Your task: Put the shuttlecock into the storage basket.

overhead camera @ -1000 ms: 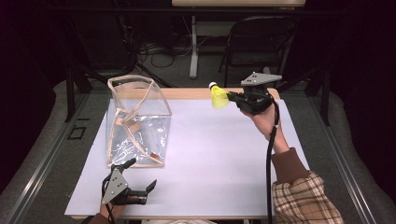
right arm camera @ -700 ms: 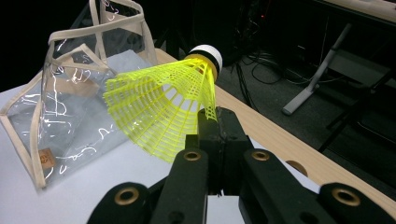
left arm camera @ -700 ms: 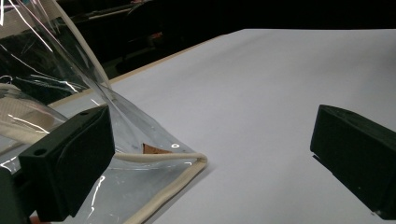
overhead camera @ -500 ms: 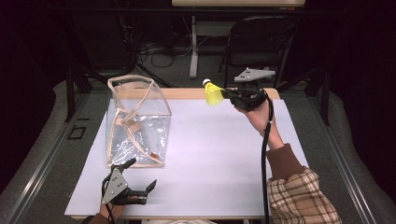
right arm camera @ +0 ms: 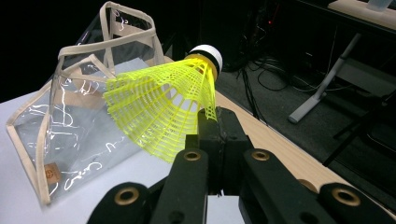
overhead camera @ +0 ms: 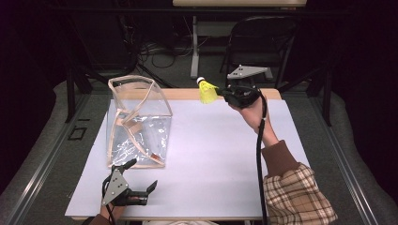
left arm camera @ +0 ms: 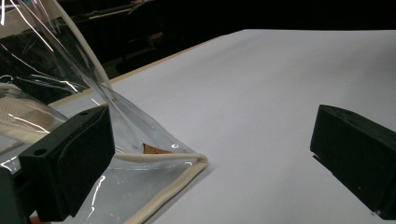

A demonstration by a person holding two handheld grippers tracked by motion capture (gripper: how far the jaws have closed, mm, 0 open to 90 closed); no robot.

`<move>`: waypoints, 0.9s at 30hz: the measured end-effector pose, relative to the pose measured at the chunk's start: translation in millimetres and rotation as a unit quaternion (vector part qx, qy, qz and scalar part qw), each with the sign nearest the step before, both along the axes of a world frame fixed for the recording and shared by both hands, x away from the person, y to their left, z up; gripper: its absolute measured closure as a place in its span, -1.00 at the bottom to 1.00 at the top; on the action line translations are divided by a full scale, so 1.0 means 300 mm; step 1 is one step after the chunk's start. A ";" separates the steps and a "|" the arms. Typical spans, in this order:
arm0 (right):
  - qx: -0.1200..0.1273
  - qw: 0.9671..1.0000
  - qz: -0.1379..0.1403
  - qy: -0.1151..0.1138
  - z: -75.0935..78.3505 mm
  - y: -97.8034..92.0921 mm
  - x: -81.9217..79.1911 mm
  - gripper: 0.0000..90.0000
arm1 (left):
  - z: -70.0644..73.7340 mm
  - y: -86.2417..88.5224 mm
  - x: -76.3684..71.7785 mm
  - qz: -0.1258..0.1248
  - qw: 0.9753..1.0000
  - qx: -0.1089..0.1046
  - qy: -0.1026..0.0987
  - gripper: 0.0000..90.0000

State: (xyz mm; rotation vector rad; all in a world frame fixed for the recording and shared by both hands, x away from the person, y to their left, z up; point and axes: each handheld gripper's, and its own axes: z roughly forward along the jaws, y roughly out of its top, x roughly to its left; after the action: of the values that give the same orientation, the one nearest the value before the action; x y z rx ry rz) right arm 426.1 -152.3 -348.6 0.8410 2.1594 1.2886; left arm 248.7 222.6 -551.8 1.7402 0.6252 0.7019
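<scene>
Left gripper (overhead camera: 141, 190) low at the near left edge of the white table (overhead camera: 220, 159), held by a hand that barely enters from the bottom. It lies nearly level, pointing right and slightly away, grey plate on top tilted up. Jaws stand wide apart with nothing between them; in the left gripper view one jaw sits just in front of the near corner of the clear bag (left arm camera: 93, 154), the other over bare white surface.

Clear bag (overhead camera: 136, 126) with beige trim stands upright on the left half of the table, mouth open upward, just beyond the left gripper.

Right gripper (overhead camera: 224, 94) raised above the far edge of the table, right of centre. Right forearm in a rust cuff and plaid sleeve reaches up from the lower right, wrist bent so the gripper points left. Jaws pinched shut on the skirt of a yellow shuttlecock (overhead camera: 206, 90), white cork tip up and away. Shuttlecock (right arm camera: 163, 107) hangs in the air, well apart from the bag, to its right.
</scene>
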 end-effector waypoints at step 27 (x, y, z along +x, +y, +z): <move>-0.001 1.000 0.014 -0.003 0.021 0.087 0.034 1.00 | 0.000 -0.001 -0.001 -0.001 1.000 -0.001 -0.001 -1.00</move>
State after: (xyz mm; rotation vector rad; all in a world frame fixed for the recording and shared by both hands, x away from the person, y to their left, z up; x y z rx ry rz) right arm 436.3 -126.3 -342.4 0.8087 2.1741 1.3009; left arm 248.4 222.4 -551.7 1.7386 0.6226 0.7018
